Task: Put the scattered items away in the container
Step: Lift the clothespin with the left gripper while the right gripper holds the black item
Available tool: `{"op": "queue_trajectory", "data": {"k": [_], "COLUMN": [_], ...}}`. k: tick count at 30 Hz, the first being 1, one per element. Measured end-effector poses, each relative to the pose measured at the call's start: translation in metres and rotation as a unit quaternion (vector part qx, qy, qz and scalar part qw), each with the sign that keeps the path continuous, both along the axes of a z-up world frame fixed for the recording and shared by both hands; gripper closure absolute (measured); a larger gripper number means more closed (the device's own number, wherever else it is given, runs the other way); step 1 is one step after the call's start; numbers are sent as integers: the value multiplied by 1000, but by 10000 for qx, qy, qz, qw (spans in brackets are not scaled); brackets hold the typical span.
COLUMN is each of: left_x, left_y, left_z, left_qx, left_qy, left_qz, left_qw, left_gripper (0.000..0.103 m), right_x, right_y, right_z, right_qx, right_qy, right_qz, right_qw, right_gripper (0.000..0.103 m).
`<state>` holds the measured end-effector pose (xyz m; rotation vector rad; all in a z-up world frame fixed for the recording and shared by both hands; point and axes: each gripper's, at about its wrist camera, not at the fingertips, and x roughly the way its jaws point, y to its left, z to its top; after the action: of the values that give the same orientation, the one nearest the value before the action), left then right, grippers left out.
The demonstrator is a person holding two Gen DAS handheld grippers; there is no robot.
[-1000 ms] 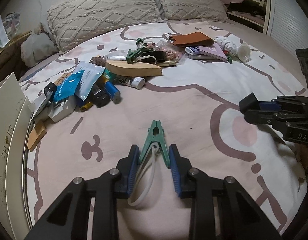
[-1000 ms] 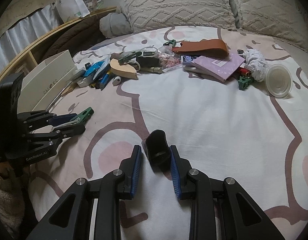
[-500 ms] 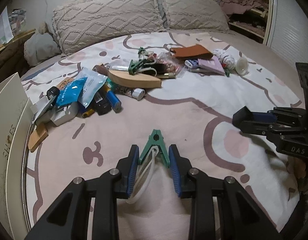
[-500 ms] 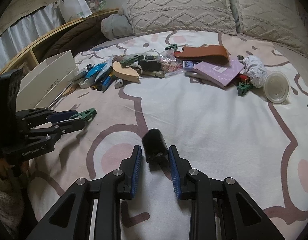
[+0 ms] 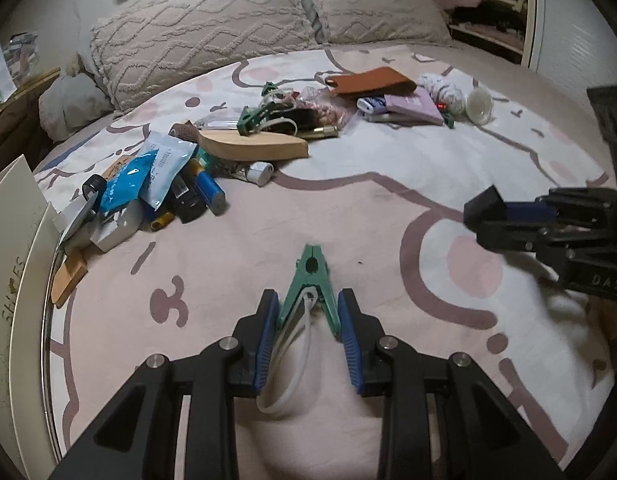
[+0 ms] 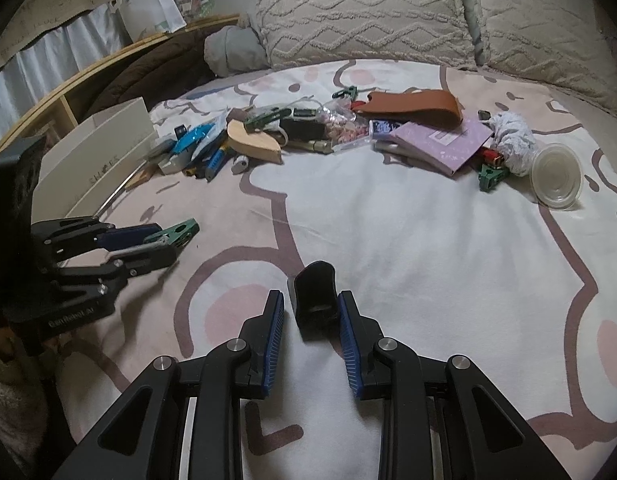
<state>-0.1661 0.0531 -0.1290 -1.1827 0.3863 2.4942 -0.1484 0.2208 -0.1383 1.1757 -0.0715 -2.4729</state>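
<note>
The left tongs [image 5: 308, 320] gripped a green clip [image 5: 308, 280] by its splayed handles – light, stiff, springy. The right tongs [image 6: 310, 320] clamped a small black holder [image 6: 314, 300]; both hung over the bed [image 6: 388, 240], with the white box [image 6: 96, 148] beyond the left tongs.

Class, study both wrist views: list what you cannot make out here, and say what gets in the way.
- Inside of the white box: both views, its wall hides it and the frame edge cuts it.
- Items under the blue packet: left view, the pile covers them.
- Black piece in the right gripper: too dark to identify.
- Print on the purple booklet: too small.
</note>
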Motion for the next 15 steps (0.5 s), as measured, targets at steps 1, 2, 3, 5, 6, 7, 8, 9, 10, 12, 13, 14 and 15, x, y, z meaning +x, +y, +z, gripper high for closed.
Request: {"op": "queue_trajectory", "data": {"k": [1,2,3,5,6,7,8,9,10,12,13,14,15], "left_x": [0,0,0,-1,-2,-3,-5,-7,-9,-13,-14,-15,-15], "left_y": [1,1,1,1,1,1,1,1,1,-1,-2,-2,-2], "left_z": [0,0,-1,-1,-1,-1,-2,-2,-2,-3,-3,-4,-4], "left_qx": [-18,-25,-19,-12,-5,5,8,-3,-5,78,109,127,126], "left_qy": [13,11,4,-10,-12,-17,-15,-8,-8,-82,-108,-131,-136], "left_qz": [-1,-1,0,13,22,32,58,101,145,170,172,171,171], "left_qw": [10000,10000,10000,10000,10000,10000,10000,9999,9999,9998,9997,9997,9997], "left_gripper": [72,72,72,72,72,72,67,63,58,57,57,57,57], "right_x": [0,0,0,0,0,0,0,0,0,-1,-1,-1,-1], "right_y": [0,0,0,0,0,-1,-1,-1,-1,-1,-1,-1,-1], "right_z": [-1,-1,-1,-2,-2,-2,-2,-2,-3,-3,-3,-3,-3], "right_qx": [9,14,17,29,34,42,48,54,55,41,34,31,33], "right_qy": [-3,-6,-13,-31,-38,-43,-47,-52,-56,-69,-77,-83,-85], "right_qz": [0,0,-4,-15,-14,-16,-15,-14,-16,-18,-18,-17,-17], "right_qw": [10000,10000,10000,10000,10000,10000,10000,10000,10000,10000,10000,10000,10000], "right_gripper": [75,75,75,75,75,75,75,75,75,75,75,75,75]}}
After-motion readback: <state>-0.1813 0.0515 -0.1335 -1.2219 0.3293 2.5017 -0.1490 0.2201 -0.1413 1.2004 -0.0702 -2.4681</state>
